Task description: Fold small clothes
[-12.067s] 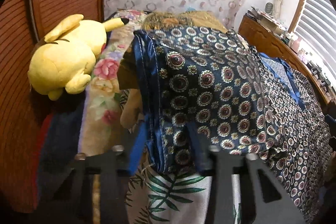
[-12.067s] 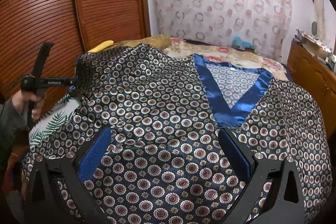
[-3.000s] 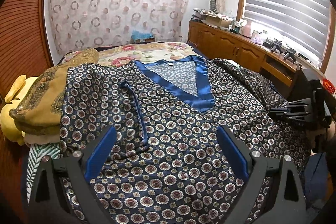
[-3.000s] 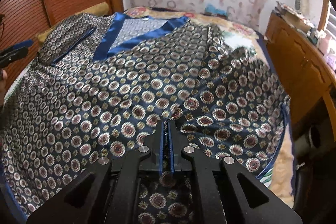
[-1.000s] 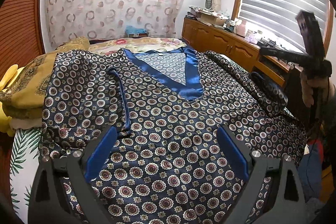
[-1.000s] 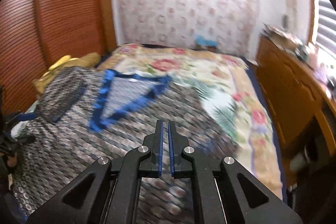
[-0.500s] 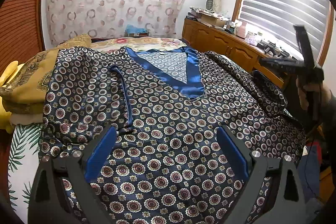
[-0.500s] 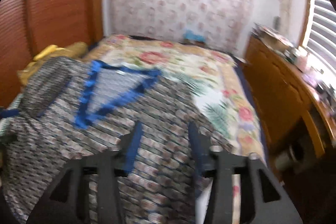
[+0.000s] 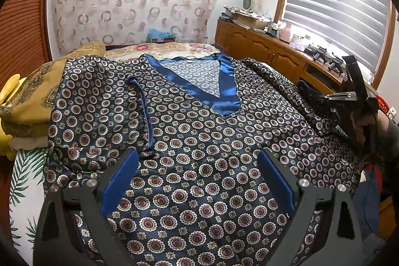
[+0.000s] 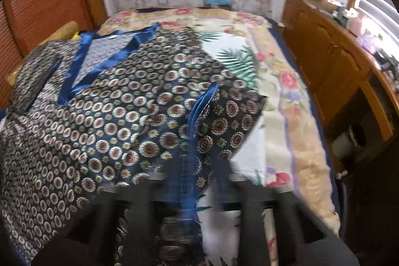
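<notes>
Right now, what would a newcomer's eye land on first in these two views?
The navy satin top with round medallion print fills both views, spread flat over the floral bedspread, its shiny blue V-neck band toward the far end. In the left wrist view its sleeve with blue cuff lies folded over the body. The left tool hovers open above the hem.

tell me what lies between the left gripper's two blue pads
Only the patterned top, spread flat on the bed below the left gripper. The wide-apart pads hold nothing, as the left wrist view shows.
</notes>
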The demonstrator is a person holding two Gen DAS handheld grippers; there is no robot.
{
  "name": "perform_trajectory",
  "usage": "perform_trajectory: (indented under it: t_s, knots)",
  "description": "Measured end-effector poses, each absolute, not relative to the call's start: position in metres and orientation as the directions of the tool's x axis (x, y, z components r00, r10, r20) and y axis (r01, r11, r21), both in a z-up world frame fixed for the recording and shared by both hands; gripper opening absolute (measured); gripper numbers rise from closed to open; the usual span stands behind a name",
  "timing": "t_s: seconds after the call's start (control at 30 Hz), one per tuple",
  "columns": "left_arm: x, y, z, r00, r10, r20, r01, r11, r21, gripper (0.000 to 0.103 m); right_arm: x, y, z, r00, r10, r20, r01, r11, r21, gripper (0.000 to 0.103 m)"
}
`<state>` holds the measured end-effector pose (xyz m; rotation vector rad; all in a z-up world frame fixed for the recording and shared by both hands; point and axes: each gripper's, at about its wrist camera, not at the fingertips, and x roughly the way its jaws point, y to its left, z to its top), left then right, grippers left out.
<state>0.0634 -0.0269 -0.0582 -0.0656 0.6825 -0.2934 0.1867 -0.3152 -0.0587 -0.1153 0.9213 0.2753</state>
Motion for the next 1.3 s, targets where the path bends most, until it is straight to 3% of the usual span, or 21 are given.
perform_trajectory:
  t_s: [0.23,0.43,0.5,0.53,0.57,0.77,0.93,1.3]
  knots:
    - [0.062,-0.019,-0.057,0.745,-0.278,-0.607,0.231,0.960,-0.156,0.097,0.194,-0.279,-0.006,0.679,0.277,-0.680,-0.356,0.934,0.025,0.003]
    - [0.058,-0.012,-0.056,0.750,-0.272,-0.603,0.220,0.962,-0.161,0.097,0.198,-0.207,0.015,0.653,0.380,-0.655,-0.494,0.869,0.012,0.003]
    - [0.057,-0.011,-0.056,0.751,-0.271,-0.602,0.218,0.962,-0.162,0.097,0.195,-0.192,0.014,0.642,0.395,-0.657,-0.514,0.858,0.014,0.018]
    - [0.056,-0.010,-0.056,0.752,-0.272,-0.601,0.218,0.962,-0.163,0.097,0.193,-0.186,0.014,0.639,0.395,-0.660,-0.522,0.853,0.004,0.034]
    - [0.056,-0.009,-0.056,0.752,-0.272,-0.600,0.217,0.962,-0.164,0.097,0.193,-0.187,0.014,0.639,0.396,-0.660,-0.526,0.850,0.000,0.041]
    - [0.056,-0.009,-0.057,0.752,-0.279,-0.598,0.219,0.960,-0.173,0.097,0.201,-0.226,0.008,0.676,0.297,-0.674,-0.440,0.897,-0.046,0.043]
    - [0.055,-0.013,-0.058,0.749,-0.281,-0.600,0.224,0.960,-0.169,0.097,0.228,-0.271,-0.026,0.629,0.196,-0.752,-0.325,0.945,-0.025,0.043]
    - [0.056,-0.014,-0.061,0.745,-0.275,-0.608,0.222,0.961,-0.164,0.097,0.257,-0.277,-0.063,0.566,0.218,-0.795,-0.259,0.962,0.080,0.043]
